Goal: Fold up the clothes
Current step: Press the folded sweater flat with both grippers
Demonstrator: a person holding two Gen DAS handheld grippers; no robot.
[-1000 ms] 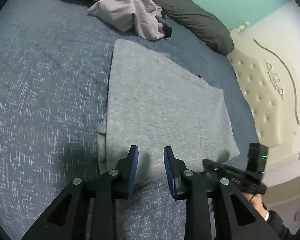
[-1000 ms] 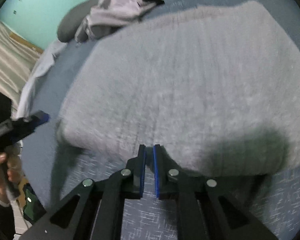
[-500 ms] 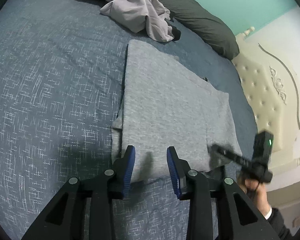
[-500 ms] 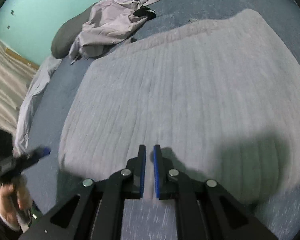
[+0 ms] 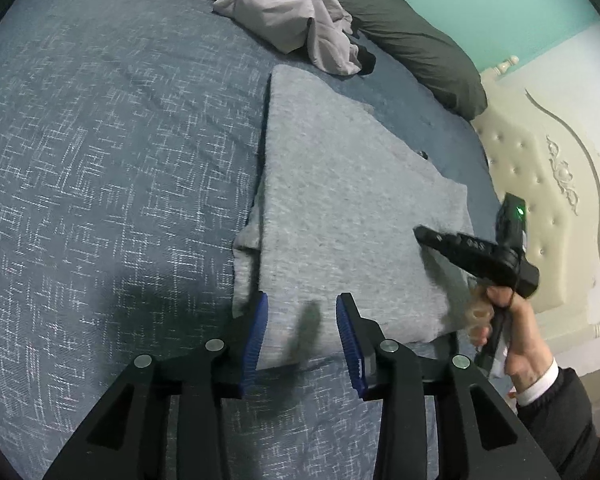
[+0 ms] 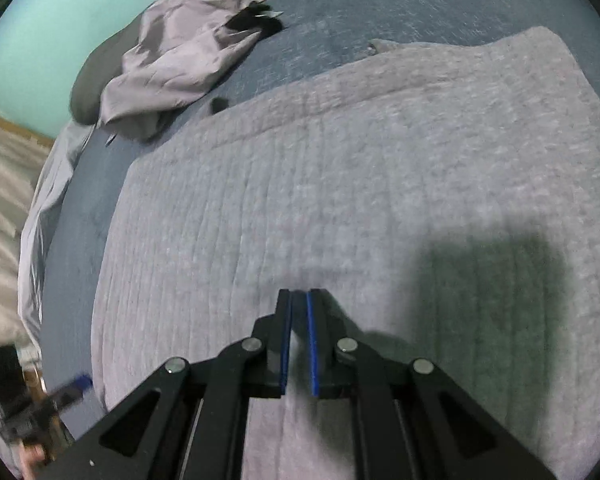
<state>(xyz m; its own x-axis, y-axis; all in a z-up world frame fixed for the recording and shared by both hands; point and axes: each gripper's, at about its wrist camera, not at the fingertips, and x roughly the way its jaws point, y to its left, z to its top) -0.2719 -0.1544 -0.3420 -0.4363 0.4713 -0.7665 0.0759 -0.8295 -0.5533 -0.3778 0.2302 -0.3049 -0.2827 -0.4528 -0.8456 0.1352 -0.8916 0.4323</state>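
A grey garment (image 5: 340,208) lies folded flat on the blue bedspread (image 5: 100,160). My left gripper (image 5: 302,306) hovers over its near edge; its jaws are opening and nothing is between the blue pads. My right gripper (image 5: 420,234), held by a hand (image 5: 500,320), points at the garment's right edge. In the right wrist view the grey garment (image 6: 340,180) fills the frame, and the right gripper (image 6: 299,296) is shut just above it with nothing in it. The left gripper (image 6: 74,386) shows blurred at the lower left.
A crumpled pale lilac garment (image 5: 292,12) (image 6: 180,52) lies at the far side of the bed, next to a dark pillow (image 5: 412,40). A cream padded headboard (image 5: 540,184) stands on the right. Bare bedspread spreads to the left of the grey garment.
The left gripper's jaws have spread wider. The right gripper has travelled from the garment's near edge to over its surface, staying shut.
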